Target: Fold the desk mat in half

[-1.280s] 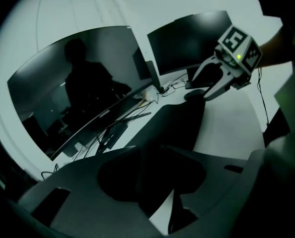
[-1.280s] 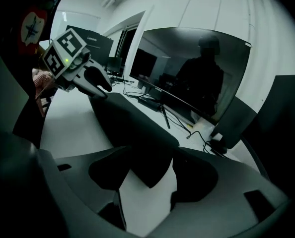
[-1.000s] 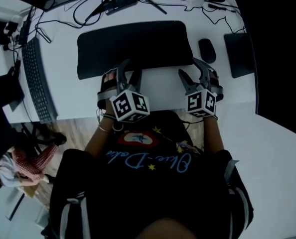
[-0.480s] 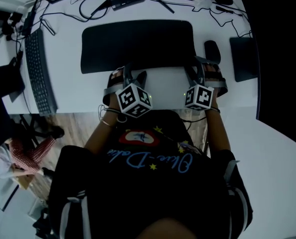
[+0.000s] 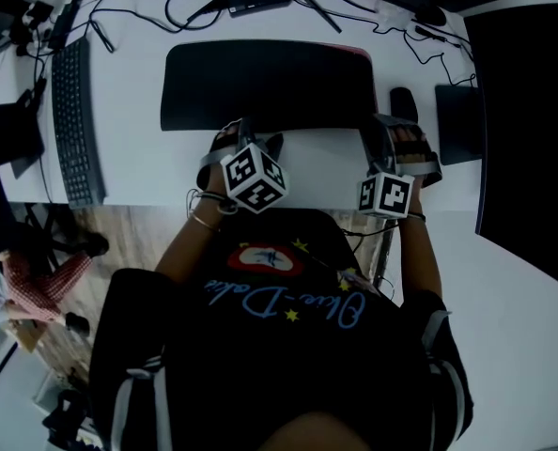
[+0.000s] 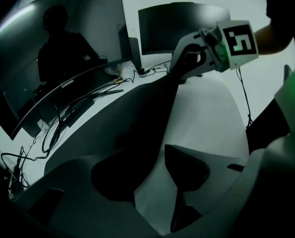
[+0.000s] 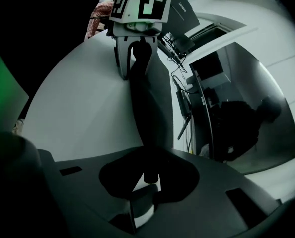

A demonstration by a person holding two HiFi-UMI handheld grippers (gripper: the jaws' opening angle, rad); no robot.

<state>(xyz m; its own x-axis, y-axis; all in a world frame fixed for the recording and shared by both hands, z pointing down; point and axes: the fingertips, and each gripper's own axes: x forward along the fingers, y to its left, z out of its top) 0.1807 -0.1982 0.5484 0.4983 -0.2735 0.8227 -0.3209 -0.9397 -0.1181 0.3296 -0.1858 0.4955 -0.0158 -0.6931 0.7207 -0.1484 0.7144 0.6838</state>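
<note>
Out at 9 o'clock, the keyboard [image 5: 72,111] sits on the counter [image 5: 129,167]. The left gripper [image 5: 254,137] hangs over the near edge of the desk mat [image 5: 270,83], fingers [image 6: 187,170] wide, nothing pinched. The mat lies flat, long axis running 9 to 3, its body at 12 o'clock from both grippers. The right gripper [image 5: 392,125] is at the near right corner, fingers narrow and just closing, corner between them, a sliver of gap left. The fold likely carries that edge toward 12, and the right looks closer to a grip.
</note>
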